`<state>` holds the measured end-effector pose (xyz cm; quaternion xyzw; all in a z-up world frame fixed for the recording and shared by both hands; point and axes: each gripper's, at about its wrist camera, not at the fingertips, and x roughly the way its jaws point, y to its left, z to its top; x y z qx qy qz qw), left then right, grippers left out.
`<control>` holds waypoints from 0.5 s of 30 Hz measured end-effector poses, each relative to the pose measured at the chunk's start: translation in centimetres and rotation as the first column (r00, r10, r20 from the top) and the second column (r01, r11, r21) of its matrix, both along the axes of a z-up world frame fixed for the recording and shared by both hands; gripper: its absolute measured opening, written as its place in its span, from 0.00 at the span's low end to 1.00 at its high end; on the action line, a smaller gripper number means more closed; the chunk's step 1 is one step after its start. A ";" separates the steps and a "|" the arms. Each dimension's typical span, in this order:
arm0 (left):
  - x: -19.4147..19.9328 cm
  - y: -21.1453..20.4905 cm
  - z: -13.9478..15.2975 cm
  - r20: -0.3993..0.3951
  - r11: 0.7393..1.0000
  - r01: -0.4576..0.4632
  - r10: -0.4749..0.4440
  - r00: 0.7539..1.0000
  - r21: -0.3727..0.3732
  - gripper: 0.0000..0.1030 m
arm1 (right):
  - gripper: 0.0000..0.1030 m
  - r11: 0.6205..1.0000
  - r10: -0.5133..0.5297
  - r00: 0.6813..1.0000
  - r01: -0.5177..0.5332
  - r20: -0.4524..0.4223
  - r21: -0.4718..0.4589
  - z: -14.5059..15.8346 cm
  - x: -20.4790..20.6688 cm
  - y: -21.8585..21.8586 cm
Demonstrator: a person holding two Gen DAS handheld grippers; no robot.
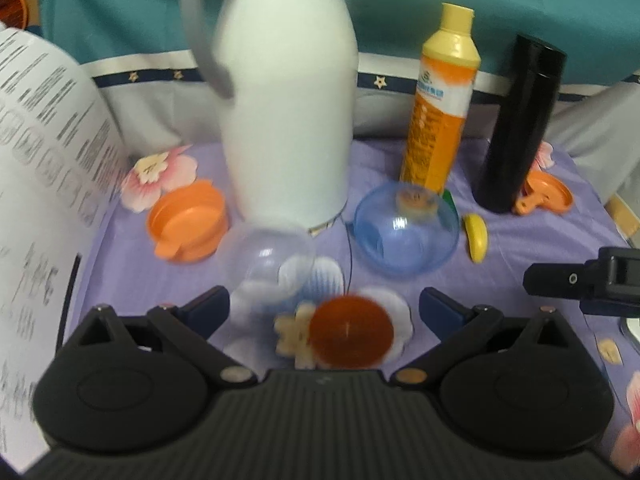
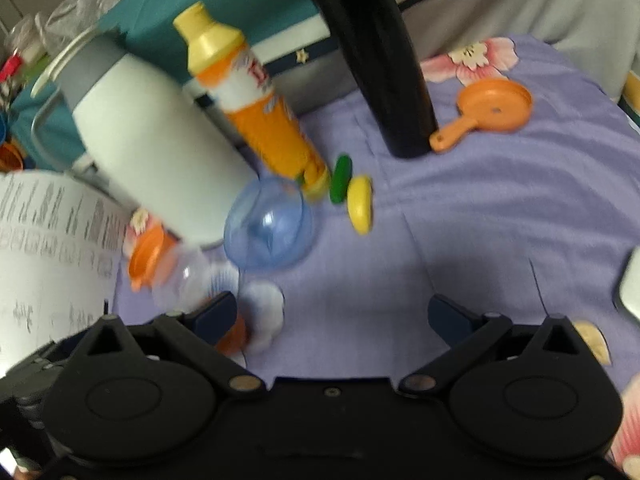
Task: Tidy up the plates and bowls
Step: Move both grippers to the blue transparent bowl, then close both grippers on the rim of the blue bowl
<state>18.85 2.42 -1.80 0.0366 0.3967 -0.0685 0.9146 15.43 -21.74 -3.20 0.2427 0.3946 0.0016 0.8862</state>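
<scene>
Nearest the left-wrist lens, the left tongs stand released, jaws spread and empty above a red disc on the flowered purple cloth. From left to right: a printed sheet at the edge; an orange bowl, upright; a clear bowl, blurred, just ahead of the tongs and before a white jug; a blue bowl, tipped toward the camera, with a yellow-capped bottle behind it; a yellow plate on edge just beside it; a black flask; an orange pan at its foot. The right tongs are likewise released and hold nothing, over bare cloth, with a green plate and the yellow one touching ahead.

Judgement: the gathering step is only opening, since the pieces lie apart and none is nested. The left tongs seem bound for the clear bowl; the next move calls for closing on its rim, a thin, slippery wall, then nesting it in another bowl.
</scene>
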 end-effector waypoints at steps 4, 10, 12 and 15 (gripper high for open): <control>3.0 -1.3 -0.5 0.004 1.000 0.021 -0.021 1.000 0.003 0.94 | 0.87 1.000 -0.010 1.000 0.010 0.006 0.014 -0.6 2.8 0.0; 6.8 -3.9 -1.9 0.007 0.996 0.079 -0.079 0.997 0.041 0.82 | 0.71 0.999 -0.006 1.000 0.006 0.010 0.033 -1.9 6.4 -0.2; 7.7 -4.5 -2.5 -0.003 0.994 0.093 -0.093 0.996 0.052 0.73 | 0.61 0.999 0.005 1.000 -0.005 0.011 0.044 -2.5 7.3 -0.1; 9.1 -5.0 -3.5 -0.031 0.994 0.098 -0.097 0.995 0.049 0.62 | 0.50 0.998 0.021 1.000 -0.021 0.001 0.057 -3.2 8.5 0.2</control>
